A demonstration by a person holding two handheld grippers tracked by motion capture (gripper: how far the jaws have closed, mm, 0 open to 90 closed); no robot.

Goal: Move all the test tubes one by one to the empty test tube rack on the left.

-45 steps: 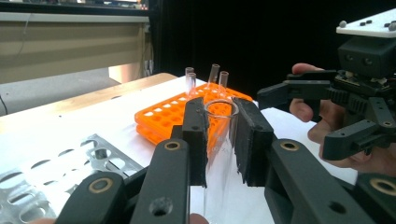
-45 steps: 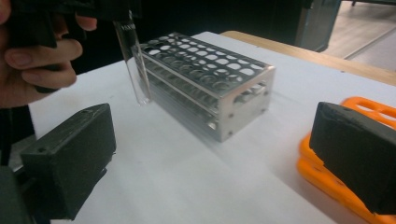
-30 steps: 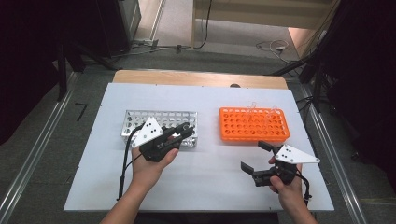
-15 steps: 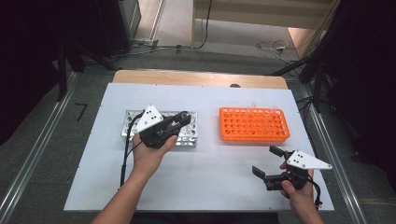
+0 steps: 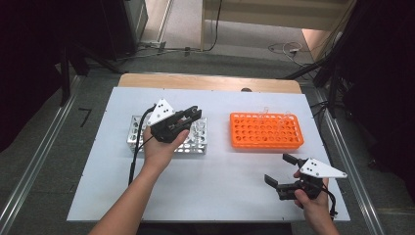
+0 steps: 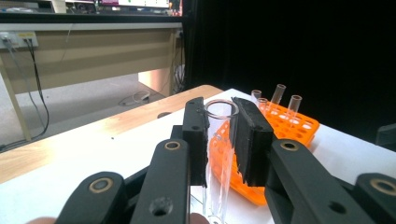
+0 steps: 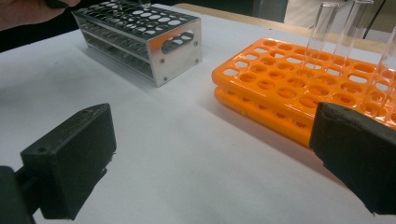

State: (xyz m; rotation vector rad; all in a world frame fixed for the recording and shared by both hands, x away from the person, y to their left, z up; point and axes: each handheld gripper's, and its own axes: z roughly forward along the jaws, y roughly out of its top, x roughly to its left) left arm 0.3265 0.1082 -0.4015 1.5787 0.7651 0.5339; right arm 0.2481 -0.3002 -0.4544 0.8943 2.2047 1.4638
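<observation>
My left gripper [image 5: 195, 113] hovers over the silver metal rack [image 5: 137, 138], pointing right. In the left gripper view, the left gripper [image 6: 219, 112] is shut on a clear, empty test tube [image 6: 217, 154] held upright between the pads. The orange rack [image 5: 265, 131] lies right of the metal one, with a few clear tubes [image 6: 279, 93] standing at its far edge. My right gripper [image 5: 277, 168] rests near the table's front right, open with nothing between its fingers. In the right gripper view, the right gripper [image 7: 212, 158] faces the orange rack [image 7: 299, 88] and the metal rack [image 7: 140, 37].
The white table top [image 5: 220, 191] has bare room in front of both racks. A wooden strip [image 5: 205, 82] runs along its far edge. Dark equipment and cables stand on the floor beyond. A cable trails from the left gripper down past the forearm.
The left hand has carried its tube away from the person, from the front of the metal rack to above it. The right gripper drifted right and toward the front edge, then held still.
</observation>
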